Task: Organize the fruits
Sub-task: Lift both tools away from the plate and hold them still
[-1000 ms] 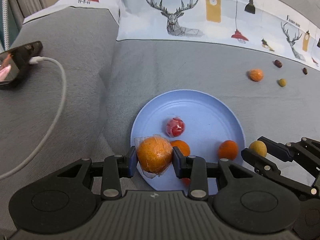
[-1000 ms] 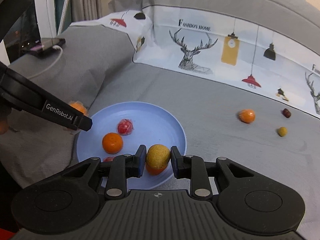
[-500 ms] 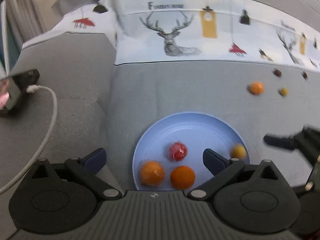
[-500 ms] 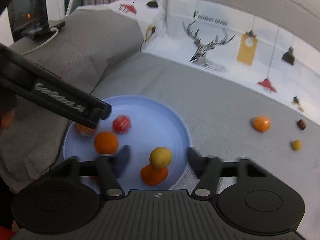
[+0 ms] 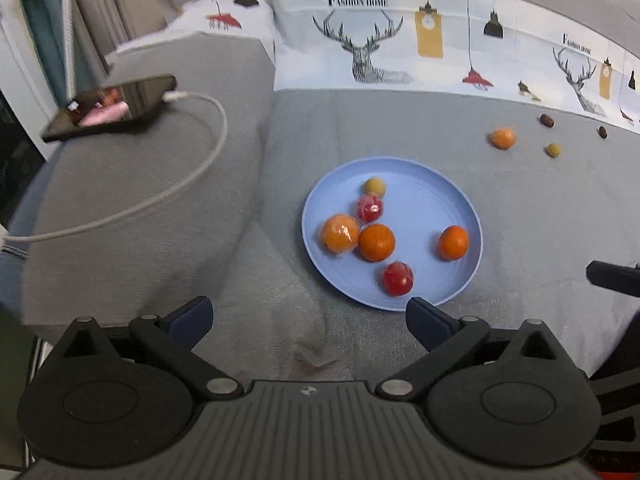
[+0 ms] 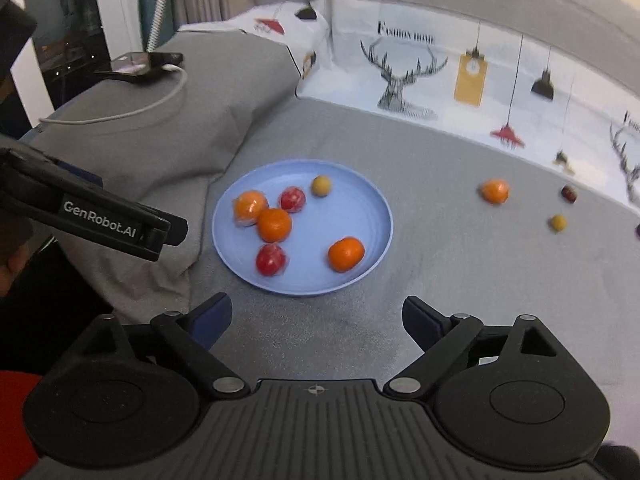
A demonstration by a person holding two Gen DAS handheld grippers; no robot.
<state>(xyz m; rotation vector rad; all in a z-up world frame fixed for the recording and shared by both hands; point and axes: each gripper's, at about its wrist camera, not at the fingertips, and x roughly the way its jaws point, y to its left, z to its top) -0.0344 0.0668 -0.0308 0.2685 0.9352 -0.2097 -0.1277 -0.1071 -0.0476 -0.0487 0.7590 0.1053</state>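
1. Landmark: round pale-blue plastic plate point(image 5: 448, 200) lying on the grey fabric sofa seat point(image 5: 540, 220).
2. On the plate, six fruits: a plastic-wrapped orange point(image 5: 339, 234) at its left edge, a bare orange point(image 5: 376, 242) touching it, a third orange point(image 5: 453, 243) near the right rim, a wrapped red fruit point(image 5: 369, 208) above the middle pair, a second red fruit point(image 5: 397, 278) toward the near rim, and a small yellow-green round fruit point(image 5: 375, 187) toward the far rim.
3. Off the plate, well to its far right on the seat: a loose orange point(image 6: 495, 191), a small yellow-green fruit point(image 6: 557, 223), a dark red-brown date-like fruit point(image 6: 568, 193). A further dark one point(image 5: 602, 132) sits beyond.
4. Left tongs point(image 5: 308, 316): spread wide, nothing between the pads, poised just off the plate's near rim.
5. Right tongs point(image 6: 316, 316): have just been opening; spread, empty, also on the plate's near side.
6. Judgement: a drop-off is complete; the task is partly done, with scattered fruits remaining.
7. Next move calls for reaching past the plate's right rim to the loose orange, centring it between spread pads before pinching. The small round fruits may roll on soft fabric.
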